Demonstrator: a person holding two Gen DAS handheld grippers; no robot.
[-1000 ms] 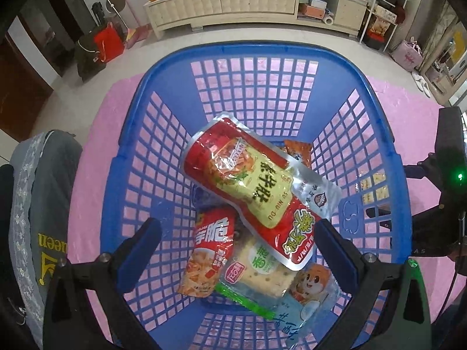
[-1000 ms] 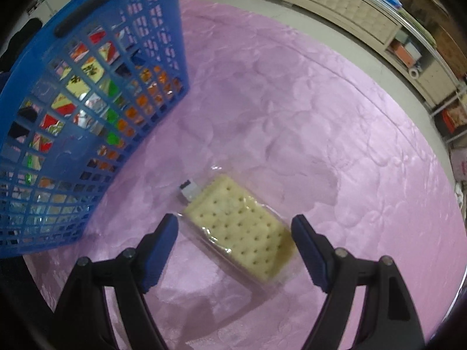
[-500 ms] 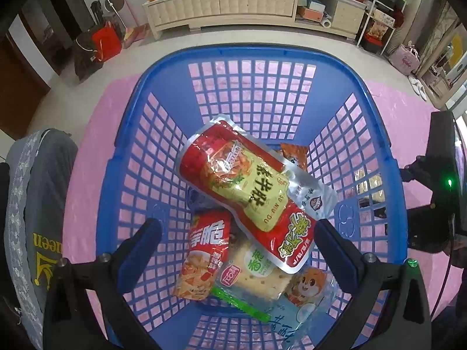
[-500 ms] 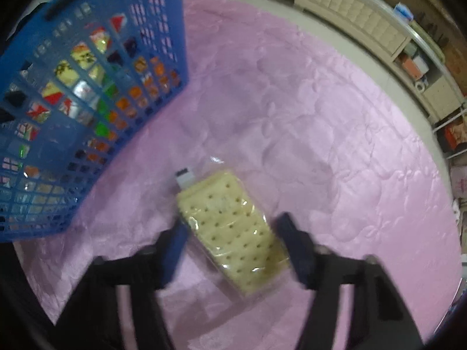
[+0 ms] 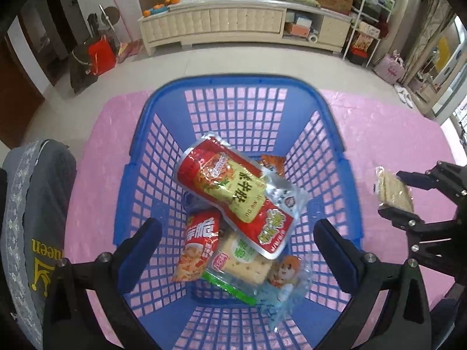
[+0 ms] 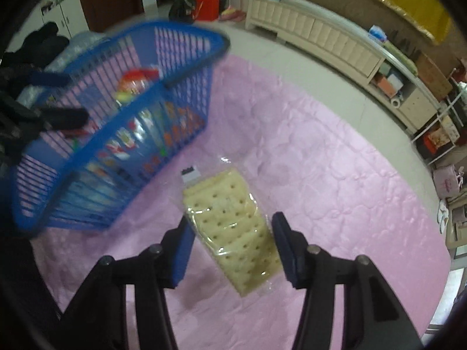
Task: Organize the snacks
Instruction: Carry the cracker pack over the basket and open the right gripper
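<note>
Far left of the left tongs: a grey cushion with yellow lettering, sitting at the edge of the pink mat. Left tongs wide open, nothing between the fingers, hanging right over the near half of the blue basket. Inside the basket, between and just ahead of those fingers: a small red snack bag toward the left finger, a big red-and-yellow pouch lying diagonally on top of the pile, a green-labelled cracker pack poking out from under it, a clear wrapper with a cartoon face closest to the right finger, and an orange packet peeking out behind the pouch. Off to the right of the basket, outside it: the right tongs clamped on a clear pack of crackers, held up off the mat. Same thing from the right wrist view: pack of crackers squeezed between the two blue pads, sticking out well past the fingertips of the right tongs, with the basket ahead and to the left, a bit blurred. Way behind everything, a long cream cabinet against the wall.
</note>
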